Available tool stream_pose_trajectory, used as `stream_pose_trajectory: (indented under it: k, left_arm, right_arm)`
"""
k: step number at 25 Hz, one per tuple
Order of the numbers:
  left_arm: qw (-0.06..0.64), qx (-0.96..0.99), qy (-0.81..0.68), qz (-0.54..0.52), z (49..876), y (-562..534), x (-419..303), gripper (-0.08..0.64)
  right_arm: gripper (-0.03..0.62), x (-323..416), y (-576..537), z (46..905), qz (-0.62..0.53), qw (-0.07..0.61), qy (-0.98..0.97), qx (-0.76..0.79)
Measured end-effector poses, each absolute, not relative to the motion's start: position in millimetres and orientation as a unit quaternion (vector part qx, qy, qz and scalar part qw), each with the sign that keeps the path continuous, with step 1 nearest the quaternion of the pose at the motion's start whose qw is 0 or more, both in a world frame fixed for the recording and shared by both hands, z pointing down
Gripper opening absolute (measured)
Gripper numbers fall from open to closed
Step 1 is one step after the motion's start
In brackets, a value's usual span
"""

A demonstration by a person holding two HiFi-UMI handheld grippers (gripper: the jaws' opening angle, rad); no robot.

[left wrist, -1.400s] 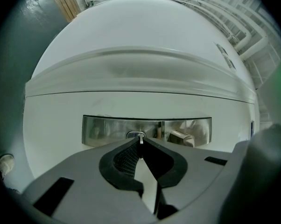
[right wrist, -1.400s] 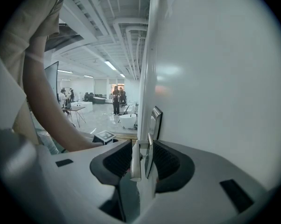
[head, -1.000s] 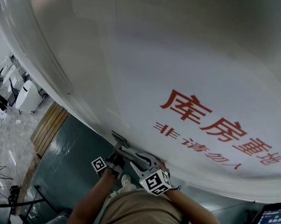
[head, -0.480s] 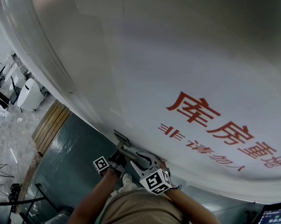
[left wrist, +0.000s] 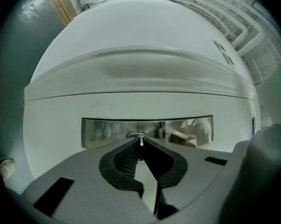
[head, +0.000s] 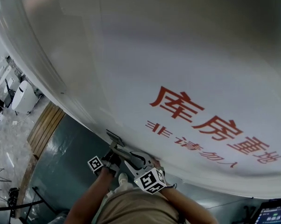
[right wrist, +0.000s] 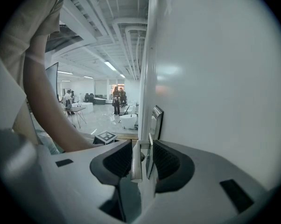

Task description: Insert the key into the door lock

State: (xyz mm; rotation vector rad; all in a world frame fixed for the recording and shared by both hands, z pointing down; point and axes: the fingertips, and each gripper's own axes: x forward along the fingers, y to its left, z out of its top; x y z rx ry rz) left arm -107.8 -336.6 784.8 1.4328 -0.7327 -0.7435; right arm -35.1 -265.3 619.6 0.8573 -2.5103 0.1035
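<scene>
Looking down from the head view, only the framing has drifted; your left gripper and right gripper sit at the lock plate on the door as before. In the left gripper view, the jaws are clamped on the key, its tip at the keyhole. In the right gripper view, the jaws pinch the door handle. Insertion looks stalled; the inward push likely remains.
</scene>
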Motion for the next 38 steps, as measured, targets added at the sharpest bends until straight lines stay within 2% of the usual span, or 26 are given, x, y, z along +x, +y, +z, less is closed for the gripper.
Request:
stream_pose_trajectory:
  k: [16, 28, 32, 37, 38]
  left_arm:
    - [0.645, 0.589, -0.302, -0.383, 788, -338, -120, 0.031]
    - [0.641, 0.594, -0.308, -0.377, 792, -339, -121, 0.031]
    - [0.659, 0.580, -0.289, -0.383, 793, -338, -118, 0.031]
    - [0.645, 0.619, -0.310, -0.322, 793, -344, -114, 0.035]
    - [0.639, 0.633, -0.312, -0.305, 791, -346, -111, 0.064]
  right_arm:
    - [0.149, -39, -261, 616, 0.034, 0.243, -0.918, 0.310]
    - [0.149, -43, -258, 616, 0.035, 0.239, -0.920, 0.308]
    - [0.149, -43, -257, 616, 0.041, 0.238, -0.921, 0.307]
    - [0.149, -50, -254, 618, 0.042, 0.238, -0.924, 0.296]
    - [0.149, -52, -254, 618, 0.040, 0.239, -0.925, 0.294]
